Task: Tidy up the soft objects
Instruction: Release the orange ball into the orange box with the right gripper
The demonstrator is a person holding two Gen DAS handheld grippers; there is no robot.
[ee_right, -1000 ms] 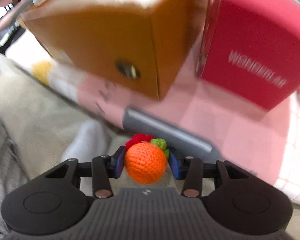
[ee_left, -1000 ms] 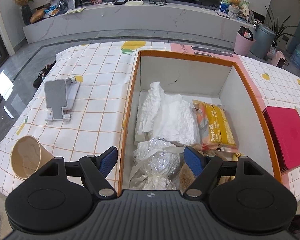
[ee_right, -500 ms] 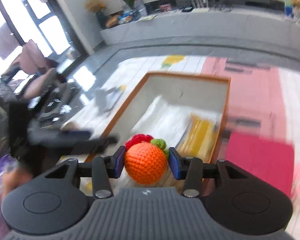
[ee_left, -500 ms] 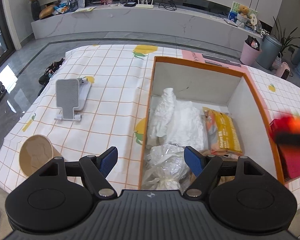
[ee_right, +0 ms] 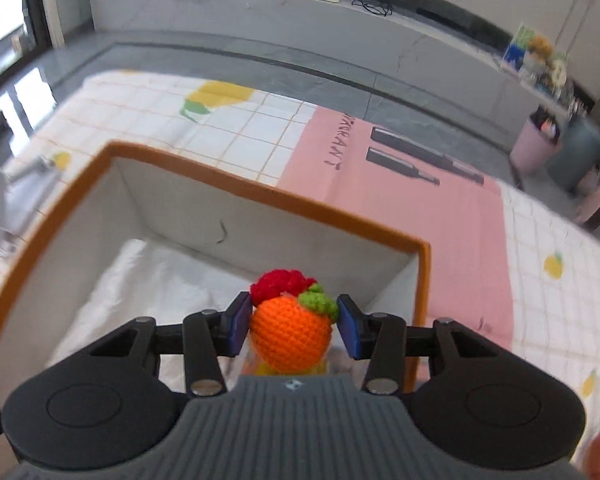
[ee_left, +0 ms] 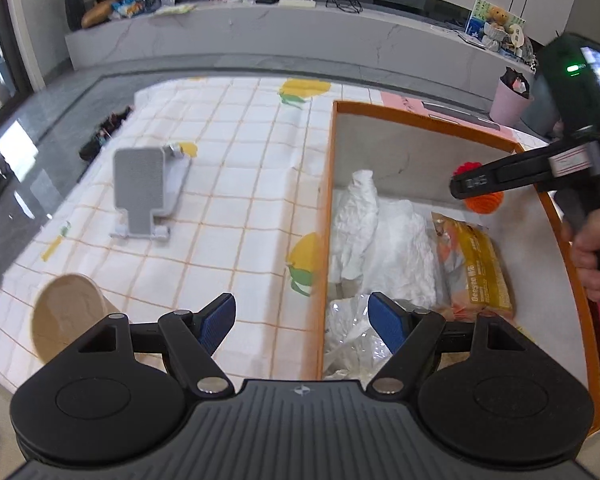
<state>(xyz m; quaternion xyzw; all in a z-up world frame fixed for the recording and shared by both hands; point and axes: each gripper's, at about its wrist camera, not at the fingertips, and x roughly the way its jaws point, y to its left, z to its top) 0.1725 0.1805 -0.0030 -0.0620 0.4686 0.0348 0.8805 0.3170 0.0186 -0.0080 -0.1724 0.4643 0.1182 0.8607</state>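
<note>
Left wrist view first: the left gripper (ee_left: 302, 322) hangs over the near edge of the tablecloth, jaws spread wide with nothing between them, straddling the left wall of the orange-rimmed box (ee_left: 327, 208). Compared with half a second back, the big change is on the right side of this view. The right gripper (ee_left: 466, 183) was only a blur out past the box's right wall, and now it's reaching in over the far right corner of the box with the crochet orange (ee_left: 485, 201) peeking out below its finger. Inside the box there's already a white cloth (ee_left: 384, 236), a yellow snack bag (ee_left: 476, 264) against the right wall, and a crinkly clear plastic bag (ee_left: 352, 332) at the near end. A grey phone stand (ee_left: 146, 196) and a paper cup (ee_left: 66, 316) sit on the tablecloth left of the box.

Right wrist view: the right gripper (ee_right: 293, 322) has the crochet orange (ee_right: 290, 332) between its pads. The left pad touches it, but there's a small gap by the right pad, so I'd say the jaws have loosened a bit versus a moment ago. The view now looks down into the box's far right corner (ee_right: 420, 264), over the white cloth (ee_right: 156, 280).

So to me the carry looks basically done and the drop into that corner is starting.
</note>
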